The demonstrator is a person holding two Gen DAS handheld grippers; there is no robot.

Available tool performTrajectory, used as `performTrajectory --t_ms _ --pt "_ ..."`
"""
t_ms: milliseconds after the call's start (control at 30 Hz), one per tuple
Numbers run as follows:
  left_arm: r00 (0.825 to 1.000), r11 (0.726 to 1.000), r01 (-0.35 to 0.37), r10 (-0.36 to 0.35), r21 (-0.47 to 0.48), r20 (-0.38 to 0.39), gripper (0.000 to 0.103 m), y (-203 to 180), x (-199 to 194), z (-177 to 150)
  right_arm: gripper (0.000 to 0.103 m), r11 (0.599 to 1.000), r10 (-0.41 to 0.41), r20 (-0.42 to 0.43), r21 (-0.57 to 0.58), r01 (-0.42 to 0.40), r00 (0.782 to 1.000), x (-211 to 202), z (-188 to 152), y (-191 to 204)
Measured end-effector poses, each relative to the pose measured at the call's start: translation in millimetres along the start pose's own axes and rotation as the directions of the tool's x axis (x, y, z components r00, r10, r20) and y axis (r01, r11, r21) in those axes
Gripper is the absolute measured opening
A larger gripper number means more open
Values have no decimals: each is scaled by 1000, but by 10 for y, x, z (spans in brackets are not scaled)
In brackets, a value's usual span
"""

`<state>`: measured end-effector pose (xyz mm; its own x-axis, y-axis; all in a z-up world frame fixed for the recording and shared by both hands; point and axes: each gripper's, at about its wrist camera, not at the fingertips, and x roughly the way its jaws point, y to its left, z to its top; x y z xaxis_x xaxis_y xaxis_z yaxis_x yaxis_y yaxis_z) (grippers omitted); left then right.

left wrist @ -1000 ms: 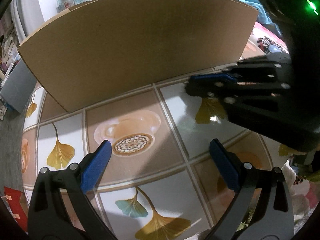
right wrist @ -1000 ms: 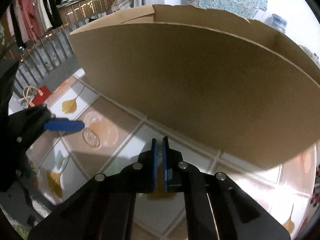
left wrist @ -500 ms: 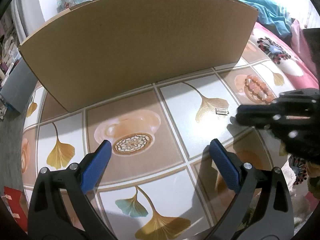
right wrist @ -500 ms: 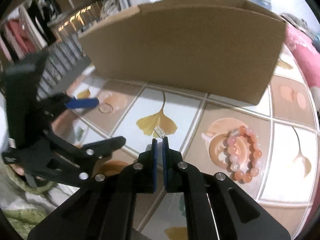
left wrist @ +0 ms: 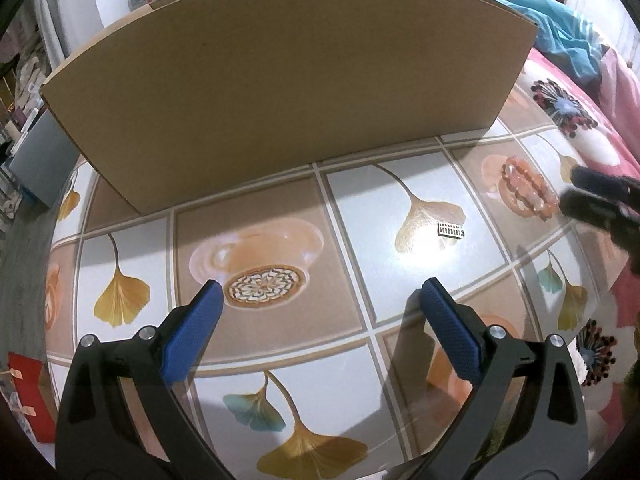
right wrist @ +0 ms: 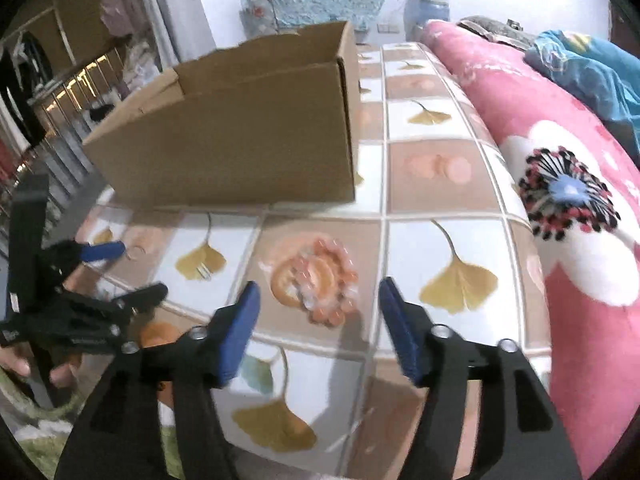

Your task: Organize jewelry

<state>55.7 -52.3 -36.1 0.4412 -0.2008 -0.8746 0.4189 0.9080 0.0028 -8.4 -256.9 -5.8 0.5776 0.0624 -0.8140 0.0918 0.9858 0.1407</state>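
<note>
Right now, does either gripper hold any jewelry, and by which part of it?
Nothing is held. The right gripper, its jaws just opened, hangs above the bead bracelet without touching it. The left gripper is open and empty.

No legible text, label, brand, number or sign appears in either view. The cardboard box [left wrist: 280,92] faces are plain. A small pale mark on the left gripper [right wrist: 124,280] body is too blurred to read.
</note>
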Motion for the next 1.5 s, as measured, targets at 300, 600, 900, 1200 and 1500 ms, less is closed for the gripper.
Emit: performTrajectory --t_ms 300,600,900,1200,1500 --pt "1000 1000 -12 12 -18 -1 96 -67 46 51 86 990 -123 -92 -87 115 988 132 -167 51" --pt "1000 1000 -12 12 -19 -2 96 -62 56 57 96 981 -167 -152 -125 149 974 260 -132 85" --pt "1000 1000 -12 12 -19 -3 96 -62 56 59 97 987 -128 -202 -120 105 971 327 -78 10" --pt "1000 1000 -10 10 -15 20 96 -73 60 30 97 988 -133 -193 -101 115 972 330 -78 17" --pt "997 997 44 -48 64 60 96 -100 -25 80 97 988 -141 -150 -88 129 978 303 -120 32"
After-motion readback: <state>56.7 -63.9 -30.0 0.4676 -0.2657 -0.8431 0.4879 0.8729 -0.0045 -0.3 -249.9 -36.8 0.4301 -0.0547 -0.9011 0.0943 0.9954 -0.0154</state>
